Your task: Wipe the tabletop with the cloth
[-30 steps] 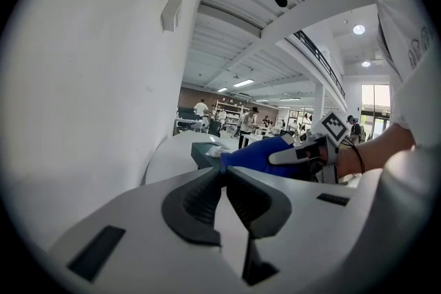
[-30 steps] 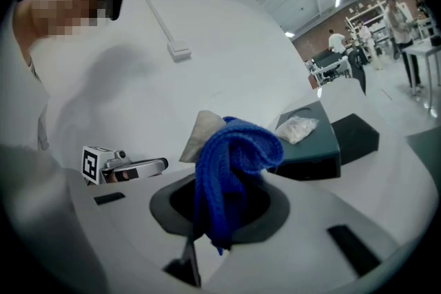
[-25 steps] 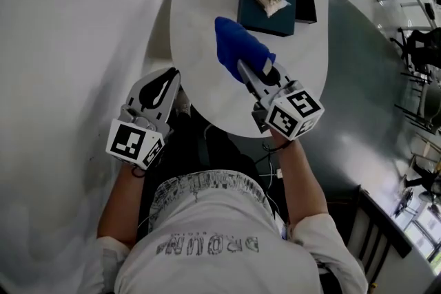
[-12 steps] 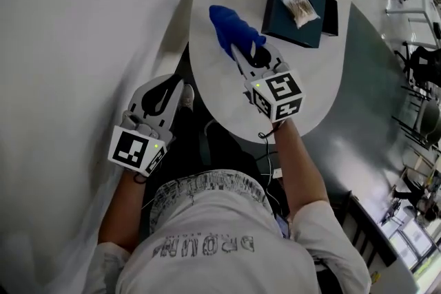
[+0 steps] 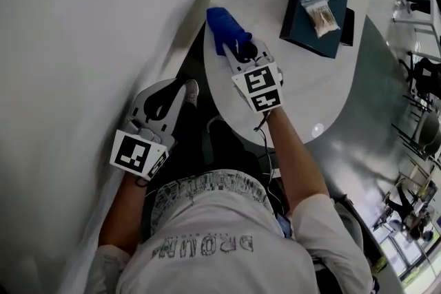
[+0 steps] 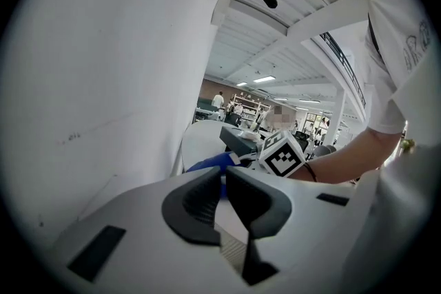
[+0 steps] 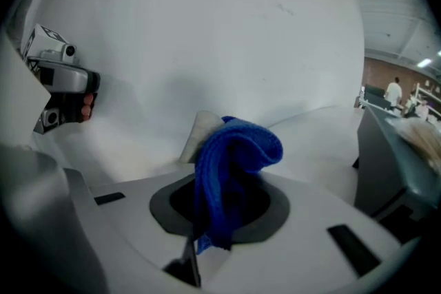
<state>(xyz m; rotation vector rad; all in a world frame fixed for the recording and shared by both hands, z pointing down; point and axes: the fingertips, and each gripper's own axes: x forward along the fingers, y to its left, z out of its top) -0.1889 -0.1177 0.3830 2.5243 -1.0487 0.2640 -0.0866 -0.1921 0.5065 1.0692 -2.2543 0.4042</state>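
The right gripper (image 5: 238, 54), jaws clamping the cloth (image 5: 222, 27), is dragging it farther from the box (image 5: 311, 16) across the tabletop (image 5: 303, 89), so wiping is progressing; the left gripper (image 5: 167, 94) is idling, jaws together.

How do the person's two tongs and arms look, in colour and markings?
Both the left tongs and right tongs are light grey with black pads, and each carries a white cube with black square markers. The person wears a white short-sleeved shirt.
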